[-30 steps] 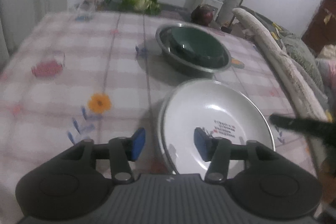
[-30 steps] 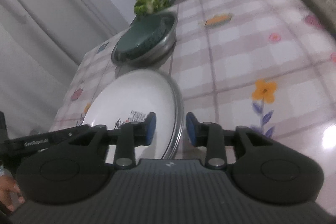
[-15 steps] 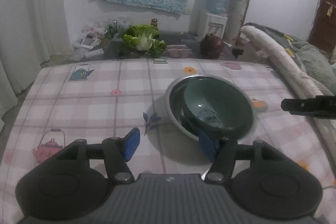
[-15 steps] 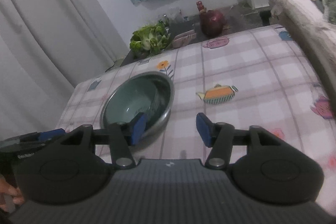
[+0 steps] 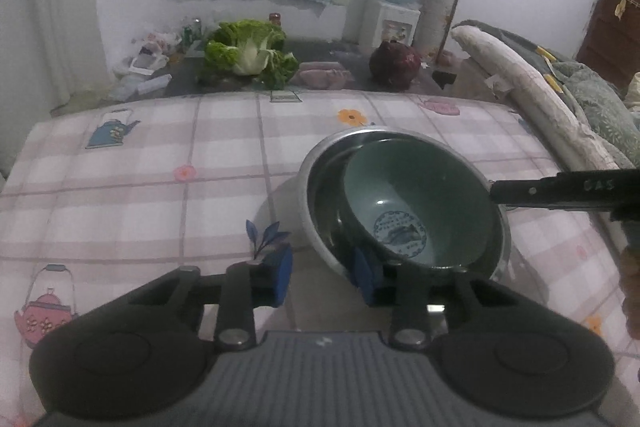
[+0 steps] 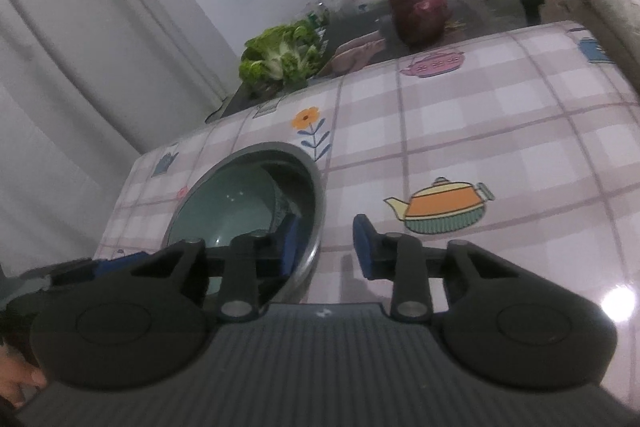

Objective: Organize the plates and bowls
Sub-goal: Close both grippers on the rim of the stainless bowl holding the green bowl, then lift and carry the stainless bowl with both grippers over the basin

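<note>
A green ceramic bowl (image 5: 416, 195) sits tilted inside a steel bowl (image 5: 316, 179) on the checked tablecloth. My left gripper (image 5: 322, 271) is open, its jaws straddling the steel bowl's near rim. My right gripper (image 6: 326, 243) is open, straddling the steel bowl's (image 6: 316, 187) right rim, with the left finger inside near the green bowl (image 6: 232, 211). The right gripper's finger (image 5: 560, 189) shows at the right in the left wrist view. No plate is in view.
The tablecloth (image 5: 160, 187) covers the table. Beyond its far edge lie a green cabbage (image 5: 248, 53) and a red cabbage (image 5: 394, 63). A water dispenser (image 5: 394, 19) stands at the back wall. Rolled bedding (image 5: 532, 99) lies along the right side.
Both grippers left the white plate and moved forward to the nested bowls. Both now straddle the steel bowl's rim. The plate has dropped out of view.
</note>
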### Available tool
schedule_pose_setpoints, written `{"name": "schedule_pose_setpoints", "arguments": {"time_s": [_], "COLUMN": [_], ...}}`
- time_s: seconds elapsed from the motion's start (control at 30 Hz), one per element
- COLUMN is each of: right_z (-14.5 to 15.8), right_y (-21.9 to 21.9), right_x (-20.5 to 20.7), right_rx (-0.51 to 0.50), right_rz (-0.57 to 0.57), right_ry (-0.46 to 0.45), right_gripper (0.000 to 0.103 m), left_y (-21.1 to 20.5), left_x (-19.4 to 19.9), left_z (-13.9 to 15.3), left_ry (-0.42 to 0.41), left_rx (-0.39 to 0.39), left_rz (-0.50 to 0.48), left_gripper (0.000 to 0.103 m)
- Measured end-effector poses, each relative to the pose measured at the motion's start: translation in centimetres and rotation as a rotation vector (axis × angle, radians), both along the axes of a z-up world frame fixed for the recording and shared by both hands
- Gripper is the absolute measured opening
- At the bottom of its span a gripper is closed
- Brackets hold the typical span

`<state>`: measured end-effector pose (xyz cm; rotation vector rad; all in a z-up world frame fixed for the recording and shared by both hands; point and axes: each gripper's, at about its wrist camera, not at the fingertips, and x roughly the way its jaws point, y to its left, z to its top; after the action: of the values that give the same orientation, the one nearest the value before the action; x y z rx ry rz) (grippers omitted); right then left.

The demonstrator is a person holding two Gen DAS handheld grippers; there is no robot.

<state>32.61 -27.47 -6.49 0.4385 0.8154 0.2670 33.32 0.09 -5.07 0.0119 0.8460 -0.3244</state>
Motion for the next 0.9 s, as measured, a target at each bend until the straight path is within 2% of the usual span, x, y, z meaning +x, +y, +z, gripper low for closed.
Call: {"name": "schedule_pose_setpoints", "arguments": {"time_s": [0.07,0.33,0.63,0.9], "right_z": [-0.3,-1.8,-2.6,-2.6], "right_y": [0.4,1.5,1.5,1.4], "right_x": [0.6,2.2,2.8,2.7], "right_rx": [-0.006,-0.003,0.035,0.039], "right_rz": [0.011,0.036,0.022,0.018], "right_ry": [0.008,0.032,0.039,0.052], "right_gripper": [0.021,0.011,0.009,0.009], "left_y": [-0.1,0.4,1.3,1.5], "left_x": [0.4,1.8,2.3,2.3], "left_z": [-0.2,-1.1,-1.5,-1.3], "left_ry": [0.012,0.048,0.076,0.093], "left_rx": [-0.011,-0.074,-0.165,-0.183], "left_rz": [-0.004,0.033,0.083,0.103], "left_gripper": [0.024,0.02,0.017,0.016]}}
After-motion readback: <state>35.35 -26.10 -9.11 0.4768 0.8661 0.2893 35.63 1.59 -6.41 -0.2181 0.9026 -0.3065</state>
